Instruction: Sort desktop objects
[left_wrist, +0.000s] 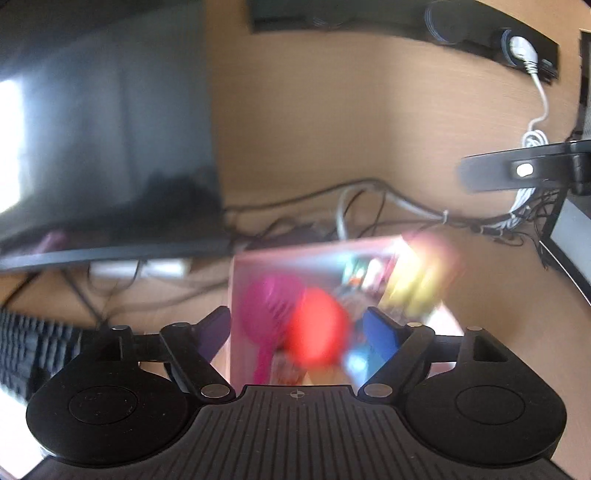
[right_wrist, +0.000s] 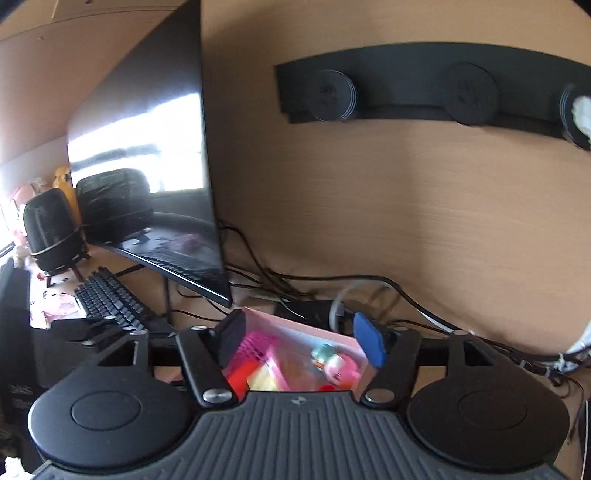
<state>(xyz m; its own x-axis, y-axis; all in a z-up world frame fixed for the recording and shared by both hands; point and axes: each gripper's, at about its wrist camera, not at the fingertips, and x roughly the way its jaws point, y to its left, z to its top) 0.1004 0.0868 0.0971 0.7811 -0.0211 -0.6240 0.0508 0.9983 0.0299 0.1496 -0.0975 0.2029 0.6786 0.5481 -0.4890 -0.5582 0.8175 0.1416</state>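
A pink box (left_wrist: 258, 266) sits on the desk below my left gripper (left_wrist: 299, 330). Blurred inside it are a magenta item (left_wrist: 266, 310), a red round thing (left_wrist: 317, 332) and a yellow item (left_wrist: 413, 291). The left jaws stand wide and open above the box, and their pads touch nothing. The right wrist view shows the same pink box (right_wrist: 325, 338) holding a pink slatted item (right_wrist: 255, 347), a yellow piece (right_wrist: 262, 380) and a small pink figure (right_wrist: 341, 369). My right gripper (right_wrist: 300, 339) hangs open over it, holding nothing.
A dark monitor (right_wrist: 155, 166) stands at the left with a black keyboard (right_wrist: 107, 299) in front and a black speaker (right_wrist: 51, 229) beyond. Tangled cables (right_wrist: 295, 284) run behind the box. A black peg rail (right_wrist: 424, 88) hangs on the wooden wall. A black bar (left_wrist: 517, 170) juts in at right.
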